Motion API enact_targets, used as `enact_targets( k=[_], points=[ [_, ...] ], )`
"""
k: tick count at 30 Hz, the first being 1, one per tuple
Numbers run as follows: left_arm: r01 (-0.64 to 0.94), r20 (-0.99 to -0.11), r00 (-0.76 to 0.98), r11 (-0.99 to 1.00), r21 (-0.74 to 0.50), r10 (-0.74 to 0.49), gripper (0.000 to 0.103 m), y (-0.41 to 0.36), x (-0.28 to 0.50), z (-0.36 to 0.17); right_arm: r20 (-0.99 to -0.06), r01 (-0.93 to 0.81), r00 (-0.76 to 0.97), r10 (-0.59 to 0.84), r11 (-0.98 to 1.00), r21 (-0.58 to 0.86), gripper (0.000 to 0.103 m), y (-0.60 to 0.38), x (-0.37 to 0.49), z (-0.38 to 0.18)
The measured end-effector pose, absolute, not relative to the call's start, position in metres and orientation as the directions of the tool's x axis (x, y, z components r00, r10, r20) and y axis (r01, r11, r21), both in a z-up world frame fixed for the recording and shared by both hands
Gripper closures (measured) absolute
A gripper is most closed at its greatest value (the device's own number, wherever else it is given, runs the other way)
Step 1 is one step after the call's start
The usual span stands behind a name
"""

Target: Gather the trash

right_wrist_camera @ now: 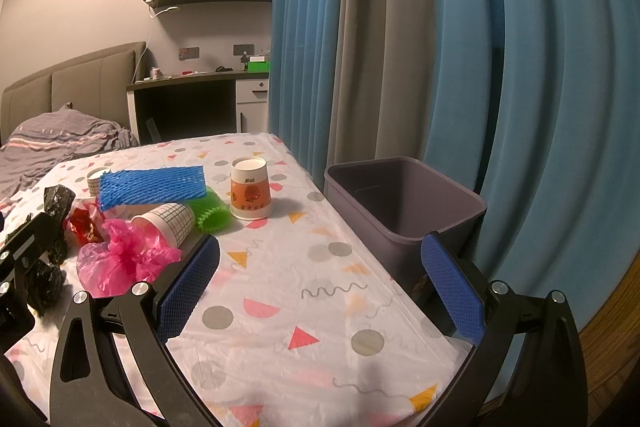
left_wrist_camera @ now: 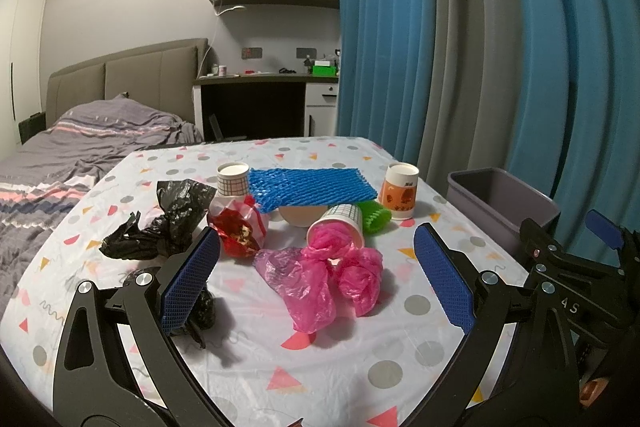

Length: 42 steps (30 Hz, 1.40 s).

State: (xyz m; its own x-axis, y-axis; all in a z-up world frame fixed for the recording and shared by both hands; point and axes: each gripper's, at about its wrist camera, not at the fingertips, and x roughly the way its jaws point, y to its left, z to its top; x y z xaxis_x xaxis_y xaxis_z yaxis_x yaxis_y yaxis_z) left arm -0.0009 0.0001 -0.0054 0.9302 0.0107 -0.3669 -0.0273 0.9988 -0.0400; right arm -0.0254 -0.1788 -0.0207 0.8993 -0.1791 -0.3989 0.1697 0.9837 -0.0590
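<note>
Trash heaped on the table (left_wrist_camera: pixel 320 379), both grippers empty, fingers spread.

The left gripper (left_wrist_camera: pixel 316 279) hangs over the pink bag (left_wrist_camera: pixel 316 291) spilling from a tipped checked cup (left_wrist_camera: pixel 340 223); black bags (left_wrist_camera: pixel 160 231) lie left, blue foam net (left_wrist_camera: pixel 312 187) farther back. The right gripper (right_wrist_camera: pixel 320 283) hovers near the grey bin (right_wrist_camera: pixel 404 203) (just beside the table's right edge), an orange cup (right_wrist_camera: pixel 251 189) upside down beyond.
</note>
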Motion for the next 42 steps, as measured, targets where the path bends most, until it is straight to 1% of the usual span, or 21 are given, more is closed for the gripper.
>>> enact_targets(
  k=[42],
  points=[
    [-0.03,-0.391,0.921,0.998,-0.05,0.008,0.007,0.001,0.006,-0.015,-0.405,0.169,0.897,-0.177,0.984,-0.056,0.005,-0.179,-0.024,-0.021]
  ],
)
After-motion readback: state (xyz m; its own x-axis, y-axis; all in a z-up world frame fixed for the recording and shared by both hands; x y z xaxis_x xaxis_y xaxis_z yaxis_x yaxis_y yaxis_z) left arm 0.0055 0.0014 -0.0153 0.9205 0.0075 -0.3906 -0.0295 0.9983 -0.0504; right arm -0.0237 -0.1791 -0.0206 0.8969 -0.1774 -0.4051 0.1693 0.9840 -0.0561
